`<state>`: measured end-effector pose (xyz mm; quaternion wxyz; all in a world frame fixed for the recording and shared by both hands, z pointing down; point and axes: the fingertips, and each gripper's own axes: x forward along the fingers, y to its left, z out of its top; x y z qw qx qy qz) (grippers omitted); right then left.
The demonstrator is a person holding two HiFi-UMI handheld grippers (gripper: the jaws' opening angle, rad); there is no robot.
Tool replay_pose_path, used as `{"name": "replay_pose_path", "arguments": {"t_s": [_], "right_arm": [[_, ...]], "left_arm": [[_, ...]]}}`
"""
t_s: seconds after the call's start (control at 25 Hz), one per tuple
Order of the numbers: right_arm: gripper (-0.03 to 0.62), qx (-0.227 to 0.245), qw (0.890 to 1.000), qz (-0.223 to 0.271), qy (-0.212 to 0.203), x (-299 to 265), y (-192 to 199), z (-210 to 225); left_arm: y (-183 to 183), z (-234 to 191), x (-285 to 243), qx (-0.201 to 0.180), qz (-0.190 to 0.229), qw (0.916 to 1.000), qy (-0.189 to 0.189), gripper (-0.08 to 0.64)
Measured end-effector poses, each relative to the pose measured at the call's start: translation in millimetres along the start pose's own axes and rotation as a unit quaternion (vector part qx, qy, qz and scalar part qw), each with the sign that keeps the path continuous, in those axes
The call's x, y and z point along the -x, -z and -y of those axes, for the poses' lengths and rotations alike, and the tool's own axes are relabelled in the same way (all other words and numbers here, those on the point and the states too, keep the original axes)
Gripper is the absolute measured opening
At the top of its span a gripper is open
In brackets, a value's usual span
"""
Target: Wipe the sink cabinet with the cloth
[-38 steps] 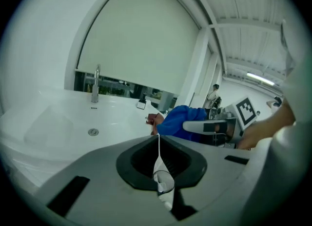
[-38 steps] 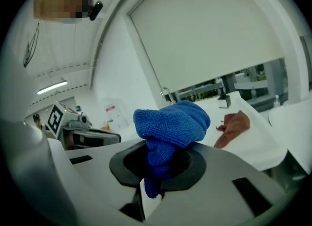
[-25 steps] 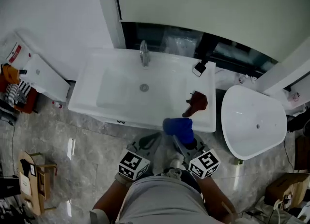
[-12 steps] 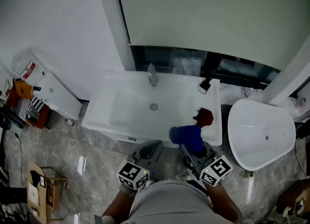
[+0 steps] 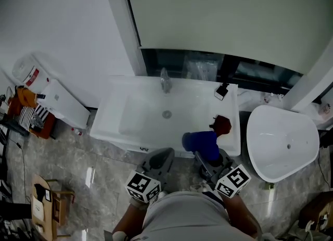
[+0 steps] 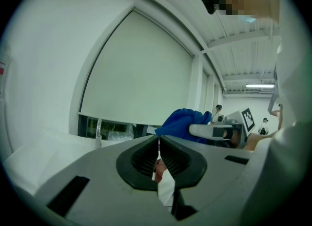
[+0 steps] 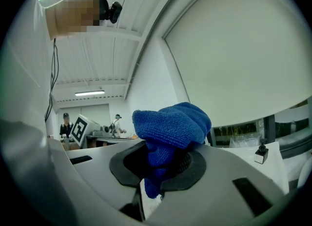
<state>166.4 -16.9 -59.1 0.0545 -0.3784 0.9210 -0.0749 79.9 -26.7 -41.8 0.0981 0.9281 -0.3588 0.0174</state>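
A blue cloth is bunched in my right gripper, whose jaws are shut on it just over the front right edge of the white sink cabinet. In the right gripper view the cloth bulges above the closed jaws. My left gripper sits in front of the cabinet's front edge, jaws shut with nothing between them. The blue cloth also shows to its right in the left gripper view. The basin has a chrome tap at the back.
A dark red-brown object lies on the sink's right rim, and a small black-and-white item sits at its back right corner. A white toilet stands to the right. A white unit and clutter stand at the left.
The view has shifted a little, so the sink sits slightly lower in frame. The right gripper with the cloth stays at the sink's front right edge; the left has barely moved.
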Motion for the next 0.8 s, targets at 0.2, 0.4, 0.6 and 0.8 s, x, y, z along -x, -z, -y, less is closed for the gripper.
{"name": "replay_pose_path", "arguments": {"t_s": [0.2,0.4,0.6,0.8], "right_arm": [[0.060,-0.007,1.000,-0.001,0.010,3,2,7],[0.060,-0.009,1.000,0.001,0.012,4,3,9],[0.059,-0.013,1.000,0.001,0.017,8,3,13],[0.060,-0.016,1.000,0.001,0.019,13,6,21]], "left_arm": [[3,0,-2,0.000,-0.005,1.0000,0.000,0.014],[4,-2,-3,0.001,-0.006,1.0000,-0.003,0.014],[6,1,-4,0.002,-0.009,0.9999,-0.005,0.014],[9,4,-7,-0.001,-0.010,0.9999,-0.007,0.014]]}}
